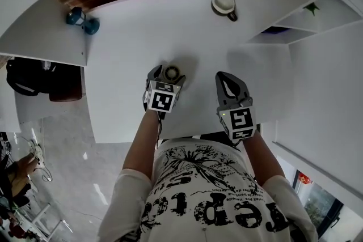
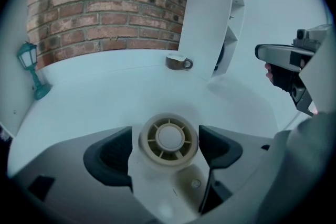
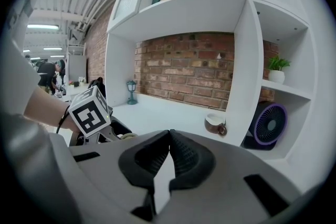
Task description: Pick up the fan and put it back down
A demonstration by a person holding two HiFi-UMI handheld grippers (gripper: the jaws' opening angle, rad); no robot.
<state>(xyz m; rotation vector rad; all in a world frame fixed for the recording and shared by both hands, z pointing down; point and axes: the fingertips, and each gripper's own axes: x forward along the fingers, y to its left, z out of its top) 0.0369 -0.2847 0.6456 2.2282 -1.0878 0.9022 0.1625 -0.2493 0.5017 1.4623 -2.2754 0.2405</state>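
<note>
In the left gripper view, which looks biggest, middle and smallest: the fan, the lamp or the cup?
1. The fan, biggest, but it sits nearest the camera.
2. The lamp.
3. The cup, smallest.

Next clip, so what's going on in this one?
A person at a white desk holds a tool in each hand. The left tool is closed on a small cream fan, gripping its round head from both sides; whether it is off the desk is unclear. The right tool hangs beside it, jaws together and empty.
</note>
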